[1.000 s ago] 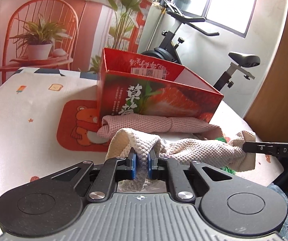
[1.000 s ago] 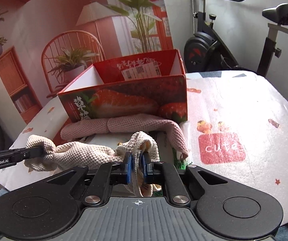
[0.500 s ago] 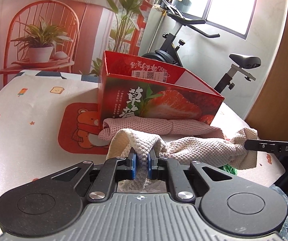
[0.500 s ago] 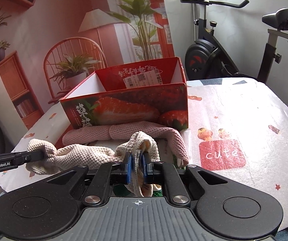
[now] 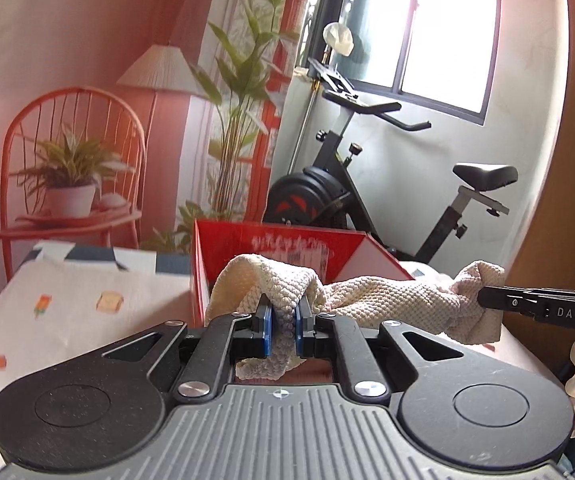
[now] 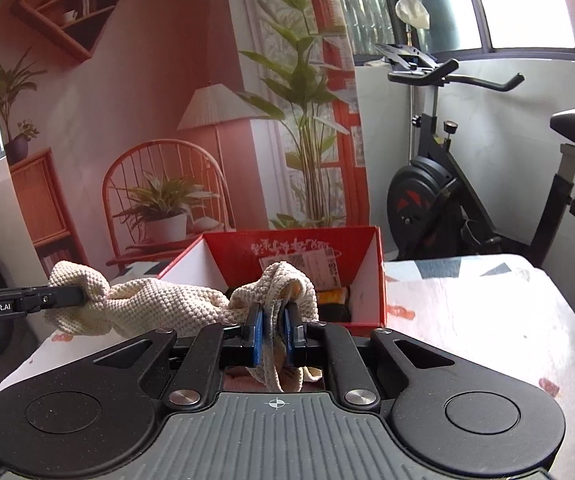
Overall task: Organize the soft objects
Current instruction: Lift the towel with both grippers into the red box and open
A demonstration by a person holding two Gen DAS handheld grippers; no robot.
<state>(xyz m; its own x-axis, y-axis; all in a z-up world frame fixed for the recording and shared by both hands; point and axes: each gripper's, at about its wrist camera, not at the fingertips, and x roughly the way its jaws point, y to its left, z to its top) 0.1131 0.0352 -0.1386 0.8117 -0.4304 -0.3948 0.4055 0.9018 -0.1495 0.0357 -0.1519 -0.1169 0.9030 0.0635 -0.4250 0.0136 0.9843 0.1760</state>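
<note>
Gripping opposite ends of one cream knitted cloth (image 5: 391, 300), the two tools hold it lifted and stretched sideways in front of the red strawberry box (image 6: 299, 252). The left gripper (image 5: 283, 330) has its blue pads closed on a bunched fold of the weave, and the right gripper (image 6: 273, 334) is clamped the same way on the other end, with a loose loop hanging below its jaws. Holding both ends likely keeps the limp fabric from sagging or dragging on the table (image 6: 487, 320) — a single pinch would let the rest trail. The cloth hangs in the air just short of the box's near wall, roughly level with its rim, so it looks ready to be carried over the edge and lowered inside. In the right wrist view something dark and orange already lies on the box floor near the right wall, which leaves the left part of the interior as the freer landing room. Beyond the box stand a printed backdrop (image 6: 167, 120) and an exercise bike (image 6: 447, 200), both well apart from the work — nothing crowds the path forward, though the near rim could snag the drooping middle.
</note>
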